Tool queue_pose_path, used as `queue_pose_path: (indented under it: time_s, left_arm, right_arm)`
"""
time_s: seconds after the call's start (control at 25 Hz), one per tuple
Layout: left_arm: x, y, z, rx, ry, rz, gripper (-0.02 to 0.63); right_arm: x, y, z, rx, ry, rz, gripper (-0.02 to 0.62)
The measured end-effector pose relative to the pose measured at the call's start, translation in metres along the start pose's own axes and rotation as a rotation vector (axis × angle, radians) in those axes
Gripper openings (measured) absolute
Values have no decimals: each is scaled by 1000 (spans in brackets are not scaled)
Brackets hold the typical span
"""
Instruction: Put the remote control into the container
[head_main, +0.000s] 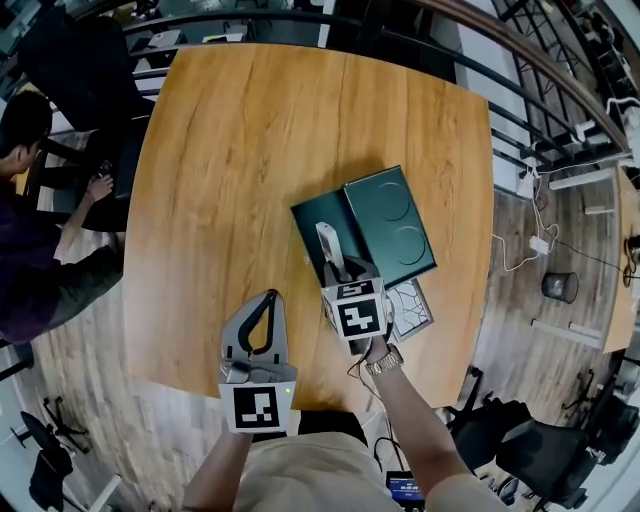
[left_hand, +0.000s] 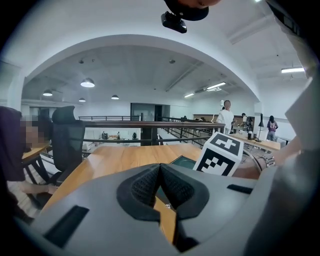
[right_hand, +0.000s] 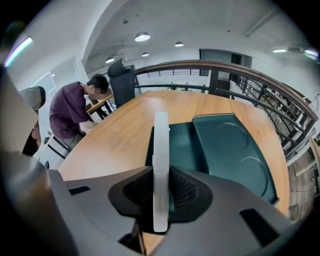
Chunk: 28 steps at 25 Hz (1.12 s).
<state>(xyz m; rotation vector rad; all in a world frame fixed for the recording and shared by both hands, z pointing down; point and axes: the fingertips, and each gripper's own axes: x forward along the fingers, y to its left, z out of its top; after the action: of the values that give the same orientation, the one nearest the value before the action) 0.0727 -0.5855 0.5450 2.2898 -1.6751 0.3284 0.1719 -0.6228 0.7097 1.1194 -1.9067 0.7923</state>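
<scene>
Currently in hand: the remote control (right_hand: 161, 165) is being brought to the container (right_hand: 182, 145). I judge it is close to the release, but it is not yet set down.
Right gripper (right_hand: 161, 195): its fingers (right_hand: 184, 192) are clamped on the lower end of the remote control, one pad on each flat face. The white body therefore stands on its thin edge and points forward out of the fingers.
Where the remote control is: it is in the air, between the right fingers and reaching beyond their tips. In the head view the remote control (head_main: 327, 243) is over the near part of the container (head_main: 312, 222). I cannot tell whether its far tip already touches the container floor.
Container: it is dark green and open, directly ahead of and below the right fingertips. Its lid (right_hand: 235, 150), with two round marks, lies just to the right of the fingers and seems to meet the container along one side.
How to do it well: lower the fingers until the far end is inside the walls, tilt the remote control flatter so that it does not land on its edge, and only then part the fingers. Keep it to the left of the lid, otherwise it may come down on the lid and slide. Open slowly, because the grip is at one end only and the long free part will probably swing down.
Left gripper (left_hand: 160, 175): its fingers (left_hand: 142, 185) are pressed together with nothing between them. It hovers over the bare counter (head_main: 260, 150), behind and to the left of the right fingers, well apart from the container.
</scene>
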Motion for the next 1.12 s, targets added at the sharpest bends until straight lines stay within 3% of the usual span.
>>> queue_pose_path:
  time_s: [0.2, 0.4, 1.12]
  left_arm:
    - [15, 6, -16, -53, 47, 25, 12]
    - [22, 10, -20, -44, 52, 41, 12]
    - [-3, 4, -21, -15, 22, 28, 12]
  right_arm:
    - [30, -2, -4, -11, 71, 39, 101]
    - [46, -2, -9, -21, 102, 47, 101]
    - [9, 0, -2, -17, -29, -16, 101]
